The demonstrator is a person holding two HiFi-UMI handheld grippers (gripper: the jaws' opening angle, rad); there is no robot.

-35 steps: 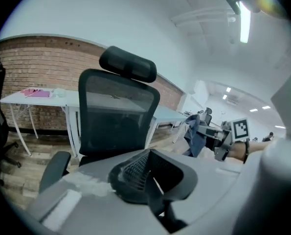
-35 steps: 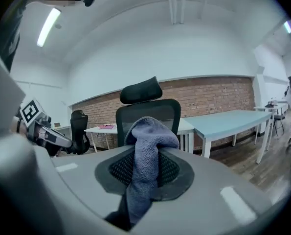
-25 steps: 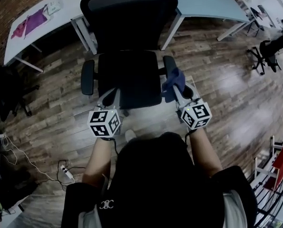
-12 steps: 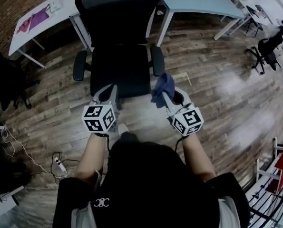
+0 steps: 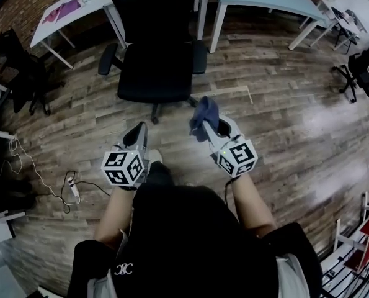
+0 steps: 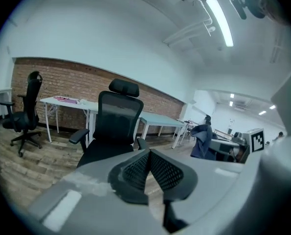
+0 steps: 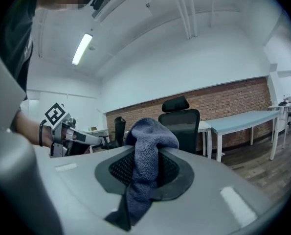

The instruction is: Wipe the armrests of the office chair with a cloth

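1. Blue terry cloth (image 5: 204, 112), bunched and drooping, is pinched in the right gripper (image 5: 204, 128).
2. Left gripper (image 5: 137, 134) is clenched with nothing in it.
3. The cloth hangs at 4 o'clock from the black office chair (image 5: 156, 61), clear of it.

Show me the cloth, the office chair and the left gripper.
cloth (image 5: 205, 112), head view, its bunched blue top.
office chair (image 5: 156, 76), head view, middle of the seat.
left gripper (image 5: 139, 129), head view, between its closed fingertips.

office chair (image 5: 156, 54) top cut off | pink item (image 5: 64, 9): too small to tell | cloth (image 5: 204, 113) hides right tongs' (image 5: 202, 123) tips
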